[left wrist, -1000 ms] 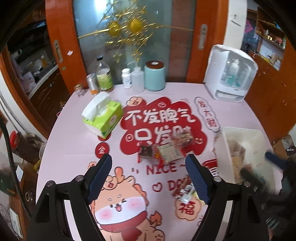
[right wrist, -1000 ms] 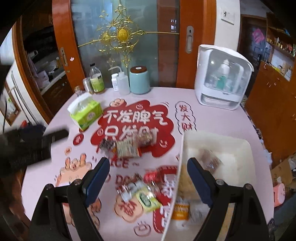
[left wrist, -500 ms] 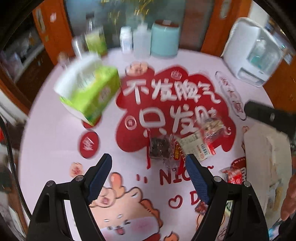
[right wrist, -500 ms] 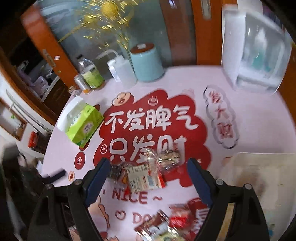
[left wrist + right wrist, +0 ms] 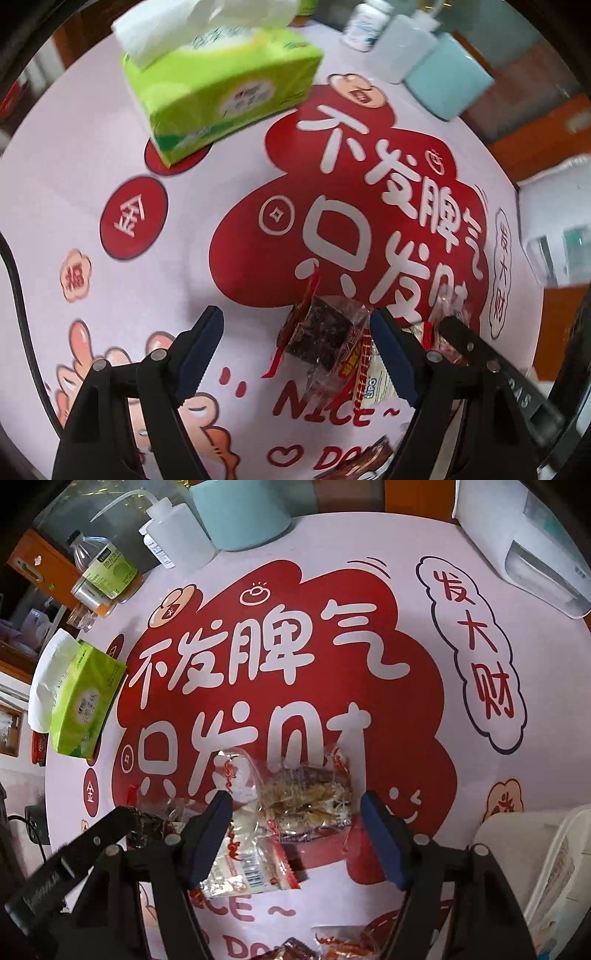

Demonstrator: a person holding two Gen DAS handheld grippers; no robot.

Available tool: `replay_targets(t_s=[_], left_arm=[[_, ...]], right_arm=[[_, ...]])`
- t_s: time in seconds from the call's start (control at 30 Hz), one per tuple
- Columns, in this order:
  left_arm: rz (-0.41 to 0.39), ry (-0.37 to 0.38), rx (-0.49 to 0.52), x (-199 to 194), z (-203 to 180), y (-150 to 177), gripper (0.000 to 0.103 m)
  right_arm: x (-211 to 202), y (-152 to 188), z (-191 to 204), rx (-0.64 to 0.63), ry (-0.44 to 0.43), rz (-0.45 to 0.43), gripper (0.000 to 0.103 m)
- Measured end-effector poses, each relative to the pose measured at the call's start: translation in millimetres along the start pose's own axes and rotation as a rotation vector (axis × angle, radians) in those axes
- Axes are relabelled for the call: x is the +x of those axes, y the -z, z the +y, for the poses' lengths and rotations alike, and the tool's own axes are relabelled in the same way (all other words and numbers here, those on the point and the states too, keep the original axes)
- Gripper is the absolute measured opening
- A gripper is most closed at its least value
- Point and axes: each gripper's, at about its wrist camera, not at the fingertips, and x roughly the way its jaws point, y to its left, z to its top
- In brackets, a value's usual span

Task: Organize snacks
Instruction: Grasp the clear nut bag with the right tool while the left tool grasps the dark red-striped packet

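Observation:
Several wrapped snacks lie in a small pile on the printed table mat. My left gripper (image 5: pixel 297 352) is open and low over the table, with a dark brown snack in clear wrap (image 5: pixel 319 332) between its fingers. A white and red packet (image 5: pixel 369 373) lies against the right finger. My right gripper (image 5: pixel 295 829) is open, its fingers on either side of a pale crumbly snack in clear wrap (image 5: pixel 306 797). A white packet with a barcode (image 5: pixel 247 867) lies under it. The dark snack (image 5: pixel 147 821) and the left gripper's finger (image 5: pixel 70 860) show at the left of the right wrist view. No snack is held.
A green tissue box (image 5: pixel 221 88) stands at the far left of the table. Bottles (image 5: pixel 107 576) and a teal canister (image 5: pixel 240 513) stand at the back. A white appliance (image 5: pixel 528 542) is at the back right. A white bin with snacks (image 5: pixel 535 878) sits at the right.
Both grippers have come down and forward to the snack pile. They now straddle snacks that lay well ahead of them before. Both stay open.

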Motion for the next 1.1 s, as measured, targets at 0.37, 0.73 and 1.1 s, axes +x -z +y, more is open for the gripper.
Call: replay_targets(t_s=[0.37,0.73,1.1], left_arm=[[0.047,-0.041,-0.055,23,-10,7,0.081],[0.030,-0.157,-0.082,30,-24,9,0.060],[0.018,-0.102,-0.117,15,-3,10,0.051]], right_arm=[[5,-1,-2,-0.023,-0.010,0.013,0.073],[6,0,2,-0.048,0.011,0.020,0.073],[0,13,-3,-0.055,0.003,0.018,0.059]])
